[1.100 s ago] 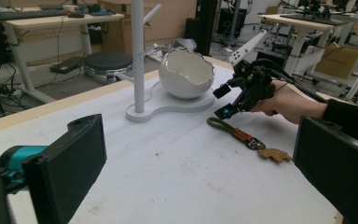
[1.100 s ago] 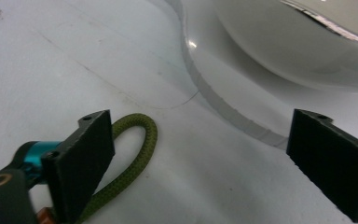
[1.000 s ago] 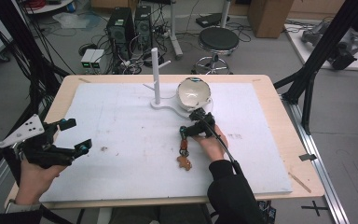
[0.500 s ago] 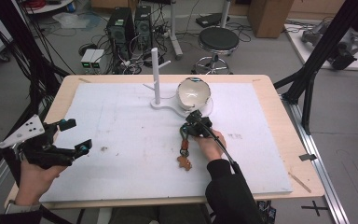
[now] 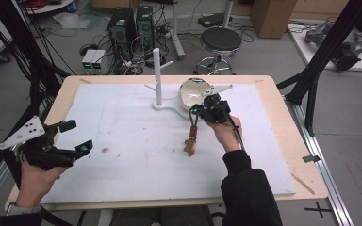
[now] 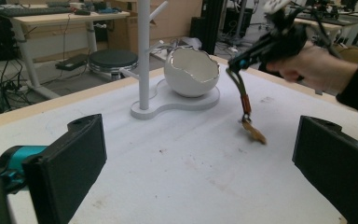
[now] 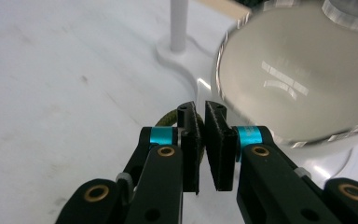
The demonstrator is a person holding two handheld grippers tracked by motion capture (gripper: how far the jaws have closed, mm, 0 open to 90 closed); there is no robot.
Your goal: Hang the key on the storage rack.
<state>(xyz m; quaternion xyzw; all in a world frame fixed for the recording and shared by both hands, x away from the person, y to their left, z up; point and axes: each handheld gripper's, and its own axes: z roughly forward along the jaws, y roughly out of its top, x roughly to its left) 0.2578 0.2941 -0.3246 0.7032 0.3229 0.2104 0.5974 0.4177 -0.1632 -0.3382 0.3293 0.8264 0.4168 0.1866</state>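
Keychain [image 5: 192,139] hangs by its cord from the right gripper [image 5: 194,111], clamped on it beside the bowl [image 5: 193,93], charm near the mat [image 5: 122,141]; left gripper [image 5: 70,137] gapes wide, empty.

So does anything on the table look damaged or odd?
The white bowl on the stand has a jagged rim like a cracked eggshell, apparently by design. Brownish specks mark the white mat.

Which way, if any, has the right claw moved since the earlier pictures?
Yes. The right claw, shut on the charm's cord, has lifted away from the table, toward the egg-shaped bowl; the charm dangles below.
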